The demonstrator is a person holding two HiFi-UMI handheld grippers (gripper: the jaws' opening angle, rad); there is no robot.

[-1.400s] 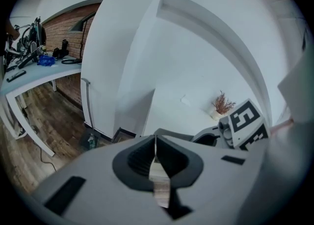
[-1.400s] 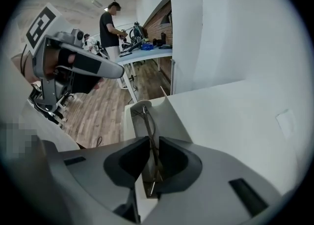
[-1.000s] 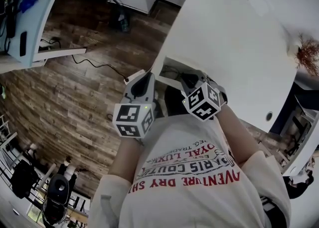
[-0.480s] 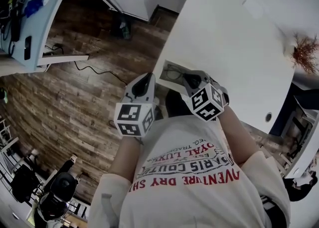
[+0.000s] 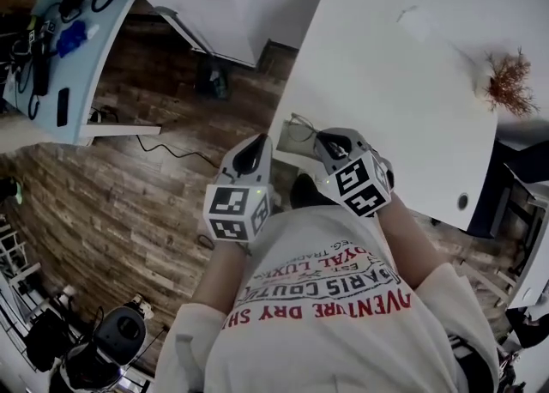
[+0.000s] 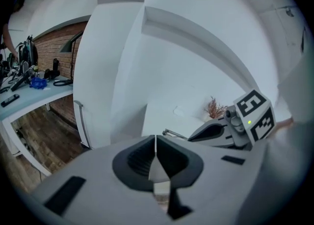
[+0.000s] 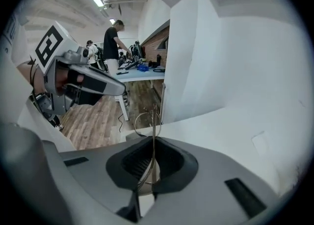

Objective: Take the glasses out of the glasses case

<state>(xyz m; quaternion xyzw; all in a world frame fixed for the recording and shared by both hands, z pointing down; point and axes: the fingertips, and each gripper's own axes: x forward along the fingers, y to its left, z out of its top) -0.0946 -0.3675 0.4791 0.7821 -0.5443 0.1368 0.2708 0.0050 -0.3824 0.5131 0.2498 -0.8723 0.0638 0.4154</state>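
Note:
My right gripper (image 7: 153,162) is shut on thin wire-rimmed glasses (image 7: 149,118), whose frame sticks out past the jaws over the near corner of the white table (image 5: 403,91). In the head view the glasses (image 5: 298,125) show as a dark wire loop ahead of the right gripper (image 5: 324,138). A pale grey patch beneath them, possibly the glasses case (image 5: 287,142), lies on that corner. My left gripper (image 6: 155,153) has its jaws shut, and I see nothing between them. In the head view the left gripper (image 5: 257,147) hangs just off the table's corner, above the floor.
A dried reddish sprig (image 5: 510,82) lies at the table's far right. A white partition (image 5: 232,5) stands beyond the corner. A side desk (image 5: 60,74) with cables and tools is at the left. A person (image 7: 112,42) stands at that desk. Wooden floor (image 5: 129,202) lies below.
Both grippers and the glasses keep almost the same place at the table corner. The head view has drifted, so everything sits a little lower in the frame.

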